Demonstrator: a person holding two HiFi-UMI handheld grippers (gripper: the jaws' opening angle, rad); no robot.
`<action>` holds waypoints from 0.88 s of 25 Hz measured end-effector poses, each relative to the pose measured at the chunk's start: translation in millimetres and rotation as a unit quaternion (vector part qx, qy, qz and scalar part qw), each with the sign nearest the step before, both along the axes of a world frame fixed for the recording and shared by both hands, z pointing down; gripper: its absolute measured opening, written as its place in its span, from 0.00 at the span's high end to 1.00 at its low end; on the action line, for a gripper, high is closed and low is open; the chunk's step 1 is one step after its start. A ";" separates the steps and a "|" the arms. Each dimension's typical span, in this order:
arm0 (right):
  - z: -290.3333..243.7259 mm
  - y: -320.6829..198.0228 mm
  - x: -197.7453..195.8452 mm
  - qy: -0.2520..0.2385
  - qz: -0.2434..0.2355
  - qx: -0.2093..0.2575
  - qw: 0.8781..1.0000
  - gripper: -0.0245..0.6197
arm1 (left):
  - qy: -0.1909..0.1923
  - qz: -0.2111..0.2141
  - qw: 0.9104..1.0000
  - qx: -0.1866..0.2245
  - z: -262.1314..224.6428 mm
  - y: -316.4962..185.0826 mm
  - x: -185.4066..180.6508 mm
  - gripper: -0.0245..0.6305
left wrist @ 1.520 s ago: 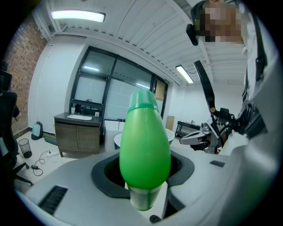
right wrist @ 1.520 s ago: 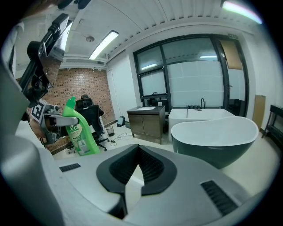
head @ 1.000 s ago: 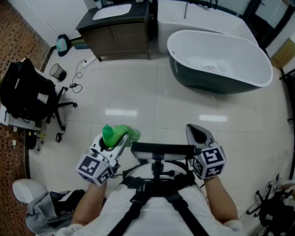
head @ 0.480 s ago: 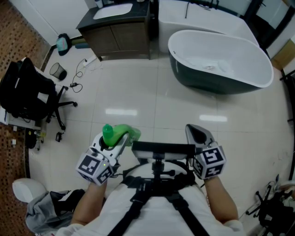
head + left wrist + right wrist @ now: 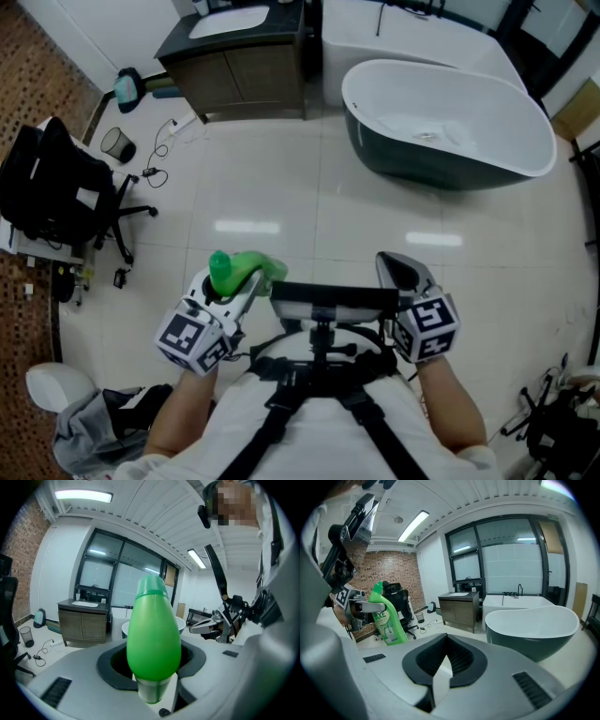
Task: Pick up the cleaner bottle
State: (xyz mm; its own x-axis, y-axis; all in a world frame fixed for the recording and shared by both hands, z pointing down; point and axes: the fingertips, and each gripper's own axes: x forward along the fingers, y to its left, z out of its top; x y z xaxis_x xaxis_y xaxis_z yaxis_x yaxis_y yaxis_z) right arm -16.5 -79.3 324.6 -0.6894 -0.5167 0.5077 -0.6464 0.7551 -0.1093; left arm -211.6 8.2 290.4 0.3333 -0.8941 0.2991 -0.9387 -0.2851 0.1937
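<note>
Green plastic cleaner bottle (image 5: 236, 270) clamped in left gripper (image 5: 249, 282), roughly upright, above glossy tiled floor (image 5: 309, 202). Right gripper (image 5: 397, 270): jaws pressed together. Oval white bathtub (image 5: 422, 174) well apart. Small dark waste bin (image 5: 117, 146): contents not discernible.

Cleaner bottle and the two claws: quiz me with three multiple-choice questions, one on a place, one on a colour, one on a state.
1. Where is the cleaner bottle?
A) on the floor
B) in the left claw
C) in the bathtub
2. What colour is it?
A) green
B) blue
C) white
3. How is the right claw?
A) shut on the bottle
B) wide open
C) shut, empty
Answers: B, the left gripper view shows it gripped between the jaws; A, green in every view; C, its jaws meet with nothing between.
</note>
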 end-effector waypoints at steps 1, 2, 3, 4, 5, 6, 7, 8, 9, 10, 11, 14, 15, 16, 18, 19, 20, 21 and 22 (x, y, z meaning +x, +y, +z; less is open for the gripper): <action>-0.1 -0.2 -0.2 0.000 -0.001 0.000 1.000 0.95 | 0.000 0.001 1.000 0.000 0.2 -0.1 0.0 0.71; -0.2 -0.4 -0.3 0.000 -0.001 0.000 1.000 0.95 | -0.001 0.002 1.000 0.001 0.4 0.0 0.0 0.71; -0.3 -0.5 -0.4 -0.001 0.000 0.000 1.000 0.95 | -0.001 0.003 1.000 0.001 0.3 0.2 0.1 0.71; -0.4 -0.5 -0.6 -0.001 0.000 0.000 1.000 0.95 | -0.001 0.004 1.000 0.002 0.1 0.3 0.1 0.71; -0.3 -0.5 -0.7 -0.001 0.000 -0.001 1.000 0.95 | 0.000 0.004 1.000 0.002 -0.1 0.2 0.0 0.71; -0.1 -0.5 -0.7 0.000 0.000 -0.001 1.000 0.95 | 0.000 0.004 1.000 0.003 -0.4 -0.1 -0.1 0.71; -0.1 -0.5 -1.0 0.000 -0.001 -0.001 1.000 0.95 | -0.001 0.004 1.000 0.003 -0.6 -0.4 -0.4 0.71; -0.1 -0.4 -1.4 0.000 -0.001 -0.001 1.000 0.95 | -0.001 0.003 1.000 0.004 -0.7 -0.7 -0.7 0.71; -0.1 -0.4 -1.6 0.001 -0.002 -0.001 1.000 0.95 | -0.001 0.003 1.000 0.004 -0.7 -0.9 -0.9 0.71; 0.1 -0.5 -1.6 0.001 -0.002 -0.001 1.000 0.95 | 0.000 0.003 1.000 0.003 -0.6 -1.1 -1.1 0.71; 0.5 -0.6 -1.4 0.002 -0.002 -0.002 1.000 0.95 | 0.000 0.003 1.000 0.003 -0.3 -1.3 -1.1 0.71; 2.2 -0.4 -0.2 0.005 -0.003 -0.003 1.000 0.95 | 0.000 0.002 1.000 0.000 1.3 -0.9 -1.2 0.71; 3.0 -0.2 0.4 0.006 -0.002 -0.004 1.000 0.95 | 0.000 0.002 1.000 -0.001 1.7 -0.9 -1.1 0.71; 4.0 -0.2 1.2 0.006 -0.002 -0.005 1.000 0.95 | -0.001 0.001 1.000 -0.001 2.4 -1.1 -1.1 0.71; 5.8 -0.3 2.5 0.005 0.000 -0.007 1.000 0.95 | -0.001 0.002 1.000 0.002 4.5 -1.4 -1.1 0.71; 6.3 -0.2 2.7 0.005 0.000 -0.008 1.000 0.95 | 0.000 0.003 1.000 0.000 5.0 -1.3 -0.5 0.71; 6.7 -0.1 2.5 0.005 0.000 -0.009 1.000 0.95 | 0.001 0.003 1.000 -0.002 4.9 -1.2 0.1 0.71; 7.0 -0.1 2.1 0.006 0.000 -0.010 1.000 0.95 | 0.002 0.004 1.000 -0.003 4.6 -1.3 0.1 0.71; 7.2 0.0 1.6 0.006 0.000 -0.010 1.000 0.95 | 0.001 0.003 1.000 -0.002 4.3 -1.6 -0.3 0.71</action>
